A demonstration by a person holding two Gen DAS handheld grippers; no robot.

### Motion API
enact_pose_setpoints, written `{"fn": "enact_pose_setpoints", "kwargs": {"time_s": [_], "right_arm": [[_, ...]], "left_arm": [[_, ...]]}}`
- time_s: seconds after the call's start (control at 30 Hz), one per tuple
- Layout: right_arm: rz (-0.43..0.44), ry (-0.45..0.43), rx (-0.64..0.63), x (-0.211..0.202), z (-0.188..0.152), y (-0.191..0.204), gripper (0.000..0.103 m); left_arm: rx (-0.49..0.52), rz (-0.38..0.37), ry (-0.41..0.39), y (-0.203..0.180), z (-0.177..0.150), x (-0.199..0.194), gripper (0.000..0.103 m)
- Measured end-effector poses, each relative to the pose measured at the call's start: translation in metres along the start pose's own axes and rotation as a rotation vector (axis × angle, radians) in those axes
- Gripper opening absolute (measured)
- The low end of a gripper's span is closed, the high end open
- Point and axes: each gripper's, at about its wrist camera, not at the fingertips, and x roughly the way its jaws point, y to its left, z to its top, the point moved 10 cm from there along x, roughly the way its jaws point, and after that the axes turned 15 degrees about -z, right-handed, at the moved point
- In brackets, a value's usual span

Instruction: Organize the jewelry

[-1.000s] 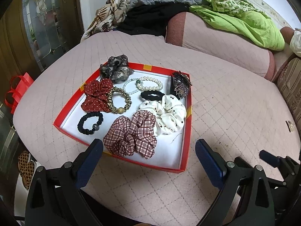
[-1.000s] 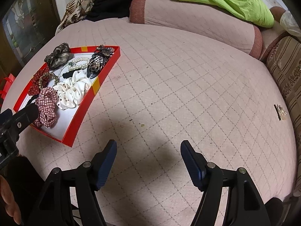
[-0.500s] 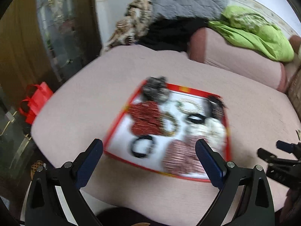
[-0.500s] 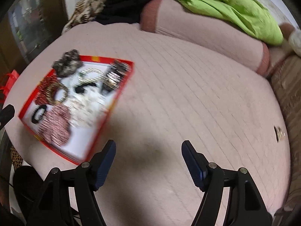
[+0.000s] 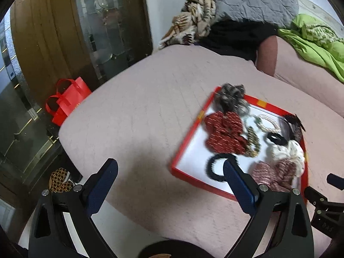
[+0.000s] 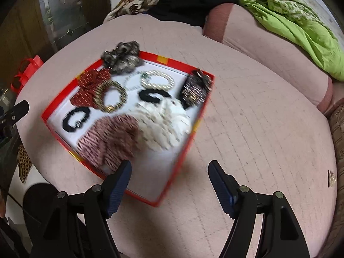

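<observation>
A red-rimmed tray (image 5: 186, 142) (image 6: 200, 120) with a white floor lies on the pink quilted bed. It holds several hair pieces: a red dotted scrunchie (image 5: 223, 132) (image 6: 90, 86), a checked scrunchie (image 5: 273, 174) (image 6: 109, 142), a white dotted scrunchie (image 6: 163, 124), a black hair tie (image 5: 215, 167) (image 6: 75, 118), a pearl bracelet (image 6: 157, 80), a dark scrunchie (image 6: 122, 57) and a beaded clip (image 6: 196, 88). My left gripper (image 5: 169, 173) is open and empty over the bed, left of the tray. My right gripper (image 6: 169, 173) hangs open and empty over the tray's near right corner.
A red gift bag (image 5: 66, 99) stands on the floor at the left, by a glass-fronted cabinet (image 5: 103, 21). Pillows, a green cloth (image 6: 301, 25) and folded blankets pile at the bed's far end. A small metal item (image 6: 331, 177) lies at the bed's right edge.
Both grippers have swung left: the tray now sits to the right in the left wrist view and has come closer to centre in the right wrist view. Both stay open.
</observation>
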Motion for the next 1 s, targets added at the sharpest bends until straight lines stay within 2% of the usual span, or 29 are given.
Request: {"fn": "enact_pose_setpoints", "kwargs": {"time_s": [0.17,0.27,0.43,0.53,0.63,0.8,1.0], "right_arm": [[-0.038,0.031,0.068,0.011,-0.022,-0.055,0.078],[-0.086,0.014,0.145,0.010,-0.025,-0.101,0.078],[-0.094,-0.010,0.228,0.003,-0.024,-0.139,0.079],[-0.075,-0.035,0.218,-0.004,-0.014,-0.136,0.080],[-0.054,-0.059,0.185,-0.012,-0.005,-0.120,0.081],[-0.015,-0.077,0.115,-0.017,0.003,-0.077,0.082],[-0.003,-0.015,0.035,0.002,-0.014,-0.038,0.082]], "left_arm": [[0.001,-0.066,0.022,-0.048,-0.008,0.001,0.098],[0.027,-0.096,0.022,-0.080,-0.010,-0.006,0.098],[0.087,-0.151,0.028,-0.124,-0.010,-0.016,0.098],[0.109,-0.160,0.021,-0.134,-0.005,-0.022,0.098],[0.101,-0.146,0.013,-0.128,0.001,-0.022,0.098],[0.051,-0.057,0.023,-0.092,0.001,-0.007,0.098],[-0.027,-0.025,0.081,-0.052,-0.016,0.015,0.098]]}}
